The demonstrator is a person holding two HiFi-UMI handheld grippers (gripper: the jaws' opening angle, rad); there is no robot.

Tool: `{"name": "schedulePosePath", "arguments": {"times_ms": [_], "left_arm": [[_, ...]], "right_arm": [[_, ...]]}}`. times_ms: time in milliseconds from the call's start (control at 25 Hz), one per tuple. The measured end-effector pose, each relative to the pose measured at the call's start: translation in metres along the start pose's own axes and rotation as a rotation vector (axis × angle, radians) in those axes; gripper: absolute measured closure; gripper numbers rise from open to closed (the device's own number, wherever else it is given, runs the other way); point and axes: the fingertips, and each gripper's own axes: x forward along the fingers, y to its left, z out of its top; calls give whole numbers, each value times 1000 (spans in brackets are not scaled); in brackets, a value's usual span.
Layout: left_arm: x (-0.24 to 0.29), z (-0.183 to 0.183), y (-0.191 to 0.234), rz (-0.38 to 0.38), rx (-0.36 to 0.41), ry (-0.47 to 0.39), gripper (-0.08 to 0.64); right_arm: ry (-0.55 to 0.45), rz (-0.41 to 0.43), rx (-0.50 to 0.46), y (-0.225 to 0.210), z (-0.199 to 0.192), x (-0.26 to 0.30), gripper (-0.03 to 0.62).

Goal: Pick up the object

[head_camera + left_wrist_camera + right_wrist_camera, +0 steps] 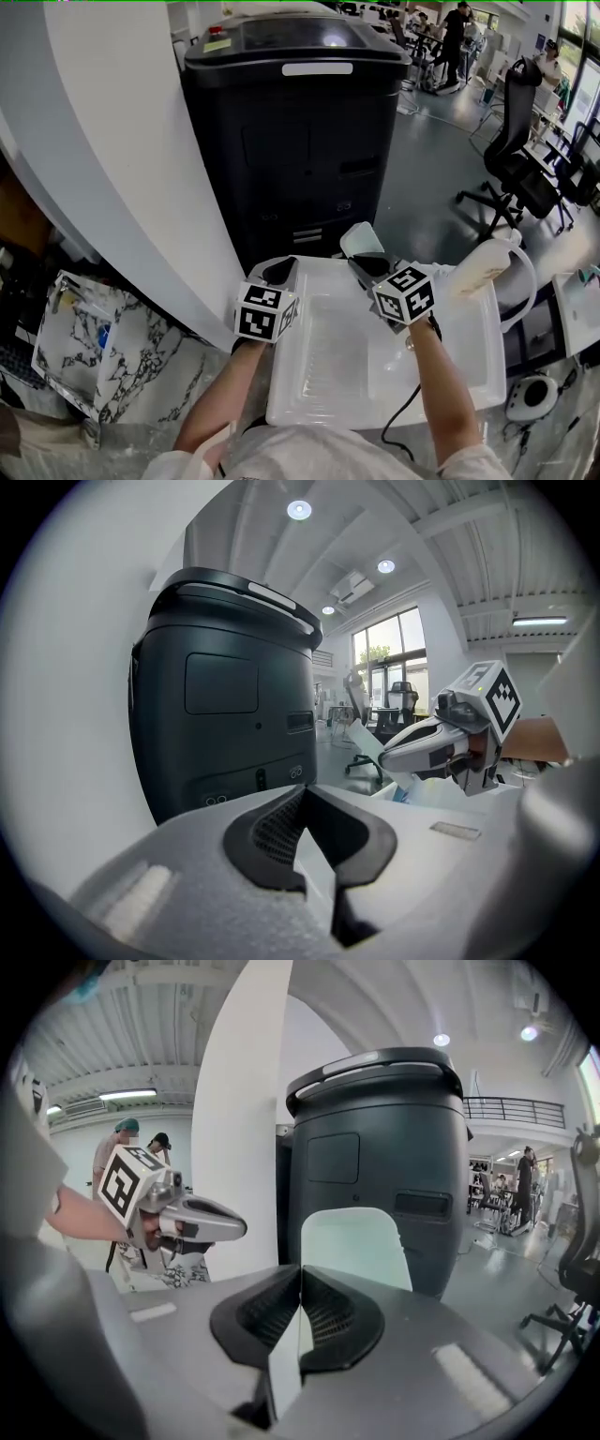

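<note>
1. Closest to the camera are the person's two arms (442, 380). They reach out from 6 o'clock, and each hand holds a gripper.
2. Under the arms is a white tray (375, 380). It fills the bottom middle of the head view.
3. The right gripper (368, 265) is over the far end of the tray.
4. Its fingers (262, 1312) are pressed together on the bottom edge of a thin pale card (360, 240).
5. Most of the card sticks out past the fingertips. In the right gripper view it points to 12 o'clock and leans a little toward 1 o'clock.
6. The card is up in the air and does not touch the tray.
7. The left gripper (279, 273) is at 9 o'clock from the card. It is near the card but does not touch it.
8. Its fingers (272, 832) are closed together, with nothing sticking out past the tips.
9. A big black machine (300, 141) stands at 12 o'clock, just past the tray.
10. A white wall (122, 141) curves down at 10 o'clock.
11. A black office chair (520, 169) is at 2 o'clock on the grey floor, well apart from the tray.
</note>
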Motion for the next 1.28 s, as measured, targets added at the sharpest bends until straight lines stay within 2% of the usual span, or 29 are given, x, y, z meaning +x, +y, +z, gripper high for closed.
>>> {"name": "schedulePosePath", "arguments": {"times_ms": [440, 720, 1280], "left_arm": [[-6, 23, -6, 4, 14, -49, 554], [-14, 29, -1, 33, 20, -74, 554], [-31, 24, 9, 71, 17, -92, 554]], "right_arm": [[-181, -124, 70, -8, 43, -46, 583], [-281, -197, 135, -9, 54, -67, 583], [-296, -225, 141, -1, 46, -66, 583]]}}
